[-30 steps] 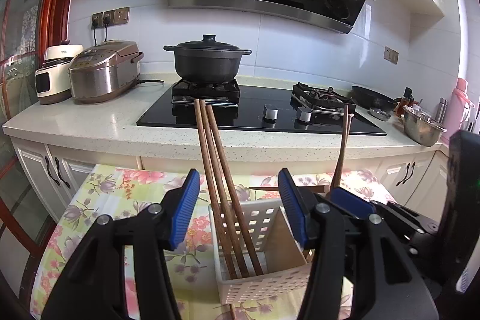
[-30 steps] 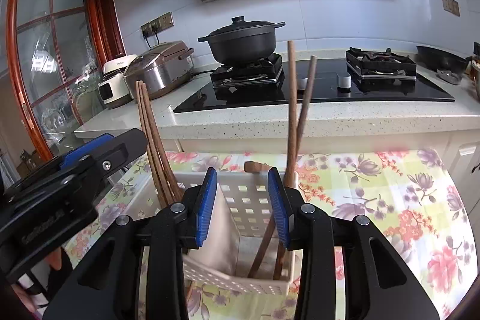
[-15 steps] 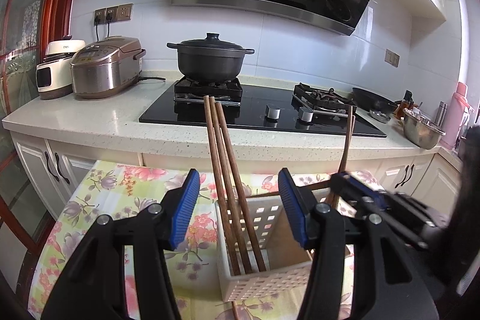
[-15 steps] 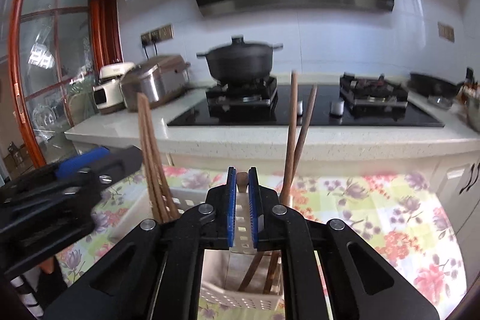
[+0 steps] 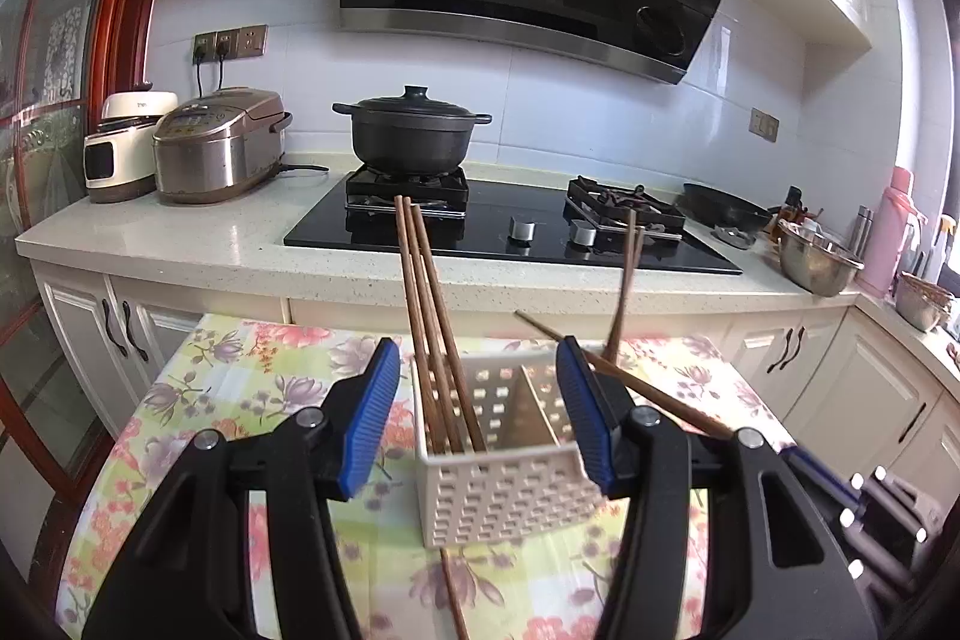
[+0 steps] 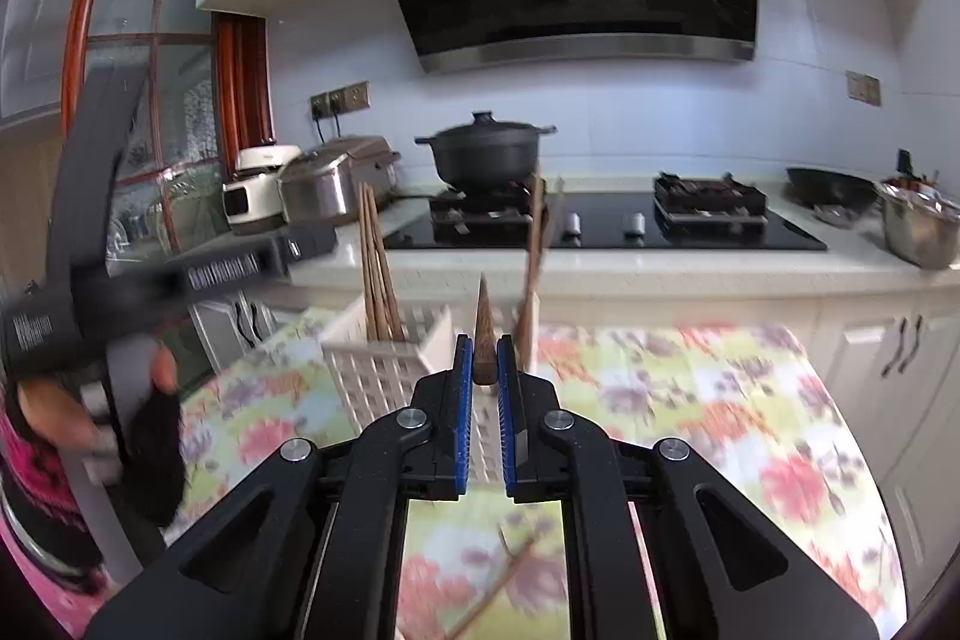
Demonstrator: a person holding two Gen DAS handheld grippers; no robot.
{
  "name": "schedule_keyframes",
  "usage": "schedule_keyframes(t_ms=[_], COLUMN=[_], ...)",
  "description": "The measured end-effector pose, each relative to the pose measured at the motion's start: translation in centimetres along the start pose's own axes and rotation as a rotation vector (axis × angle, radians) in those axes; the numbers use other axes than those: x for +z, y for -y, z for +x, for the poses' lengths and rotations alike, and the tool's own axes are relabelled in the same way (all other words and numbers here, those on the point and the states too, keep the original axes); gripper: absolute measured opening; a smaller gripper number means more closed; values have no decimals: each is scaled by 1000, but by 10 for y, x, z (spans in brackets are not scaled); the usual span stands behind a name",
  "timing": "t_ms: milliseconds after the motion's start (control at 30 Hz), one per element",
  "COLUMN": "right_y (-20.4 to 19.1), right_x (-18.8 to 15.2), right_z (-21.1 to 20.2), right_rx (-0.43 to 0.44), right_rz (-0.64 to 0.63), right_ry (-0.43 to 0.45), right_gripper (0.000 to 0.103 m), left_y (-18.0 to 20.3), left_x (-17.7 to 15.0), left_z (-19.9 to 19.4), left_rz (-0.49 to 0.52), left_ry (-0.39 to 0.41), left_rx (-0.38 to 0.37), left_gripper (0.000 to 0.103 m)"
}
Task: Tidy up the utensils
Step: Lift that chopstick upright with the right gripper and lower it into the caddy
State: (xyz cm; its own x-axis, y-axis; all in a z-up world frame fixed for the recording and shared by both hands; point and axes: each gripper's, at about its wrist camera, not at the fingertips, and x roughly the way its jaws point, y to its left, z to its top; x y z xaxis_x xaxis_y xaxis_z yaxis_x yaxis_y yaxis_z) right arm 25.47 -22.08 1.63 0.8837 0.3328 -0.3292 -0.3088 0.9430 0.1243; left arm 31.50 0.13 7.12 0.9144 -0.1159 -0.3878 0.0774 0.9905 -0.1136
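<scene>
While blurred, tablecloth pattern indistinct beyond right gripper fingers.

Floral tablecloth blurred; loose chopstick cut off below

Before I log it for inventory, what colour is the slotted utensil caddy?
White caddy, clearest in the left wrist view.
</scene>
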Motion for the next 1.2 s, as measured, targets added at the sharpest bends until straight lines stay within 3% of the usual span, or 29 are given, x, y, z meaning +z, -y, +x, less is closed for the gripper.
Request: schedule_keyframes(t_ms=[267,467,833,933,1000,1200], right_y=[3,2,-4,-4,-3,-3], right_x=[-52,-66,-67,-62,-62,-61], right_z=[10,42,80,88,90,97], right_rx=[0,14,36,39,48,36], right_rz=[-22,-16,-22,-6,3,-14], right_ry=[-143,-227,-290,-296,-300,-295], right_gripper=[9,9,12,24,41,37], left_y=[11,10,-20,-23,-23,-25], left_x=[-17,-22,-29,-33,-35,-36], left_z=[-28,-22,10,16,19,23], left_rz=[7,4,-32,-30,-24,-28], left_ry=[-1,-16,-66,-77,-80,-86], left_rx=[-9,-2,26,29,32,31], left_gripper=[54,54,54,54,54,54])
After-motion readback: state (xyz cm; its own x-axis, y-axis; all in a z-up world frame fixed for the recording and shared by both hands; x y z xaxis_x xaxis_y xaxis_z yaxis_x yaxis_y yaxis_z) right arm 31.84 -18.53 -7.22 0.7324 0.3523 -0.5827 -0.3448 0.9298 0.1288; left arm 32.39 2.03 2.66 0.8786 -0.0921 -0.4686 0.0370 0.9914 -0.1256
